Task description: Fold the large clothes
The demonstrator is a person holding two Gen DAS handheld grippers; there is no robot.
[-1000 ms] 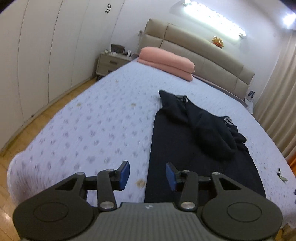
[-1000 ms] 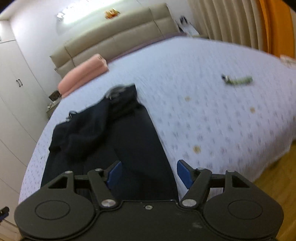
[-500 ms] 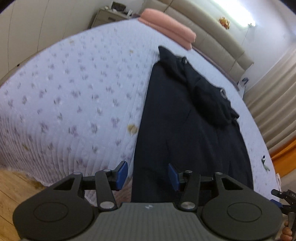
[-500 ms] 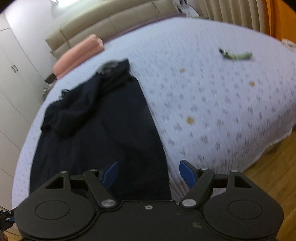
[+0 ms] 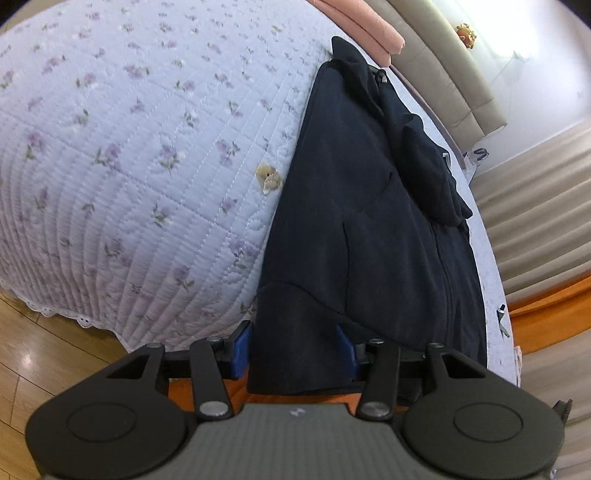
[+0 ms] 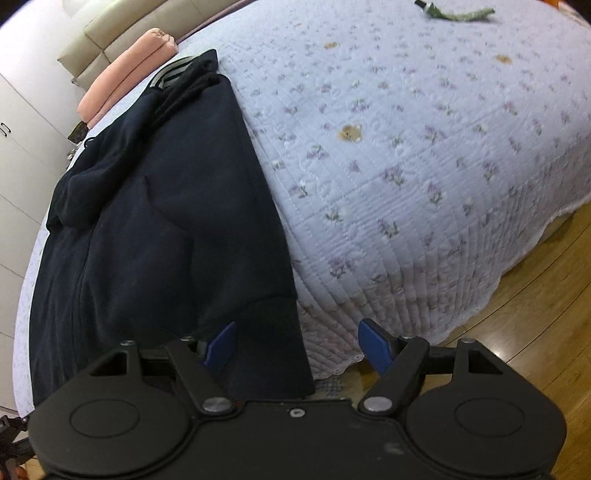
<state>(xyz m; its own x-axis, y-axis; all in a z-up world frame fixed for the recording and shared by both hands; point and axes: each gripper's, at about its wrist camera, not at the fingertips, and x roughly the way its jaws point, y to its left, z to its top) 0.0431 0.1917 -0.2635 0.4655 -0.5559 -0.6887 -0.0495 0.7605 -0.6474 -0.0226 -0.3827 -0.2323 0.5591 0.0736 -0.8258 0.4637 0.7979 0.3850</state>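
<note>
A large dark navy garment lies lengthwise on the quilted bed, its ribbed hem hanging over the foot edge. It also shows in the right wrist view. My left gripper is open, with the hem's left corner between its blue pads. My right gripper is open wide, with the hem's right corner between its blue pads.
The lilac flowered quilt covers the bed, with wood floor around it. Pink folded bedding lies at the beige headboard. A small green object lies on the quilt. Curtains hang at the right.
Both grippers have dropped and moved in to the foot of the bed. The garment's hem corners now sit between their open pads.
</note>
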